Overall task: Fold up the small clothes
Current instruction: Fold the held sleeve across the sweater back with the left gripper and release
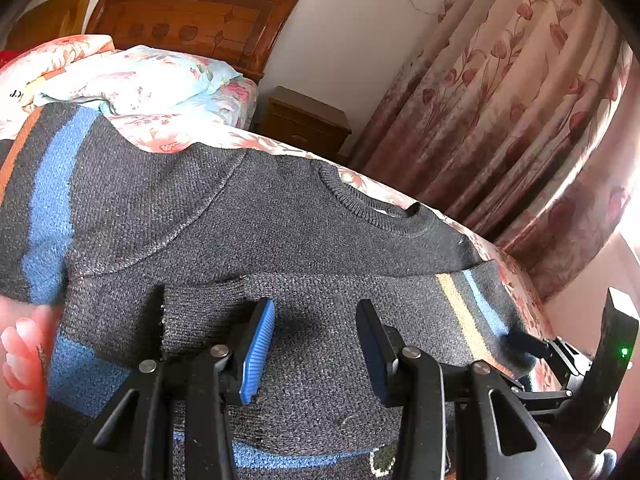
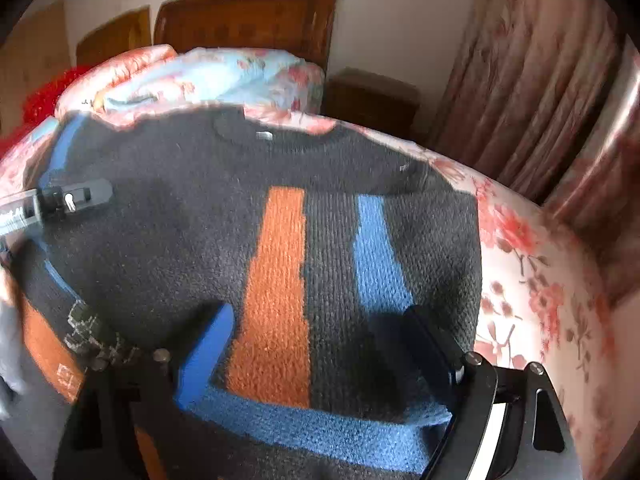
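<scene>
Nearest in the left wrist view, the left hand-held gripper (image 1: pixel 315 344) stands with its jaws spread apart, holding nothing, poised just above a dark grey knitted sweater (image 1: pixel 280 216). A folded sleeve (image 1: pixel 400 312) with a yellow and a blue stripe lies across the sweater's body directly ahead of the blue pads (image 1: pixel 258 354). At the near left edge, fingers of a bare hand (image 1: pixel 24 360) touch the knit.

In the right wrist view, the right hand-held gripper (image 2: pixel 320 344) is likewise wide open and grips nothing; its fingers straddle an orange stripe (image 2: pixel 276 296) and a blue stripe (image 2: pixel 376 256) on the sweater (image 2: pixel 160 240). The left tool appears at the far left of this view, over the garment.

The sweater lies flat on a bed with a floral sheet (image 2: pixel 520 280), its ribbed collar (image 1: pixel 376 208) toward the far side. Beyond lie a bunched floral quilt (image 1: pixel 132 80), a wooden headboard (image 1: pixel 192 16), a nightstand (image 1: pixel 304 124) and, at right, a floral curtain (image 1: pixel 520 100).
</scene>
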### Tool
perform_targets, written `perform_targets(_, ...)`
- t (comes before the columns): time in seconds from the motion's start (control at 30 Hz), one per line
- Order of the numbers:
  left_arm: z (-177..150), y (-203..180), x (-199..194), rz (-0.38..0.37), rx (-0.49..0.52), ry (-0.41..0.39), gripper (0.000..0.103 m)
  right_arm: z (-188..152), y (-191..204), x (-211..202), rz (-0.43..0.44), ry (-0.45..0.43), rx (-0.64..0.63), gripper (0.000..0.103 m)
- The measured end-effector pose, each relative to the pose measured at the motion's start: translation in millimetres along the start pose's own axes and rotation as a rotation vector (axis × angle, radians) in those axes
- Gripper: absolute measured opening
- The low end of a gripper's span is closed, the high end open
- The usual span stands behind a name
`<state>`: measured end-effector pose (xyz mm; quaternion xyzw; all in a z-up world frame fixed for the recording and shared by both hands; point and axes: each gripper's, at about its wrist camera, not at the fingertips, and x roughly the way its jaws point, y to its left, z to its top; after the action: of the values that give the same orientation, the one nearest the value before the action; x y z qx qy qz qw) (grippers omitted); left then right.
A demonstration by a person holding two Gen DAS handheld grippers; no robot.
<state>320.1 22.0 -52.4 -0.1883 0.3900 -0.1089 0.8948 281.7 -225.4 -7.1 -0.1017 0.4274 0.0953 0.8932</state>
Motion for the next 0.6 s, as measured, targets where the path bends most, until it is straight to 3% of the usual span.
perform_targets(0.07, 0, 1, -1, -0.006, -0.007, -0.001, 0.043, 1, -7, -6, -0.025, 0.032, 0.044, 0.103)
perform_targets(0.13, 1, 2, -1, -0.013, -0.013, -0.002, 0.043, 3, -3, -18, -0.081, -0.008, 0.065, 0.103)
perform_targets(0.2, 1, 6, -3, -0.037, -0.03, -0.005, 0.044, 1, 10, -28, -0.017, -0.042, 0.062, 0.103)
perform_targets(0.27, 2, 17, -8, -0.094, -0.082, -0.002, 0.043, -4, 27, -17, 0.005, -0.004, 0.018, 0.103)
perform_targets(0.3, 3, 29, -19, -0.13, -0.142, -0.023, 0.043, -9, 31, -7, -0.016, 0.018, 0.007, 0.103)
perform_targets(0.37, 2, 62, -54, -0.178, -0.264, -0.139, 0.043, -11, 20, -7, 0.008, 0.003, 0.079, 0.103)
perform_targets(0.43, 3, 96, -81, -0.19, -0.365, -0.228, 0.043, -12, 12, -5, 0.013, 0.008, 0.122, 0.103)
perform_targets(0.5, 6, 146, -109, -0.157, -0.501, -0.309, 0.044, -12, 15, -6, 0.004, 0.008, 0.113, 0.103)
perform_targets(0.6, 3, 227, -136, -0.033, -0.728, -0.37, 0.046, -8, 23, -6, -0.021, 0.003, 0.088, 0.103)
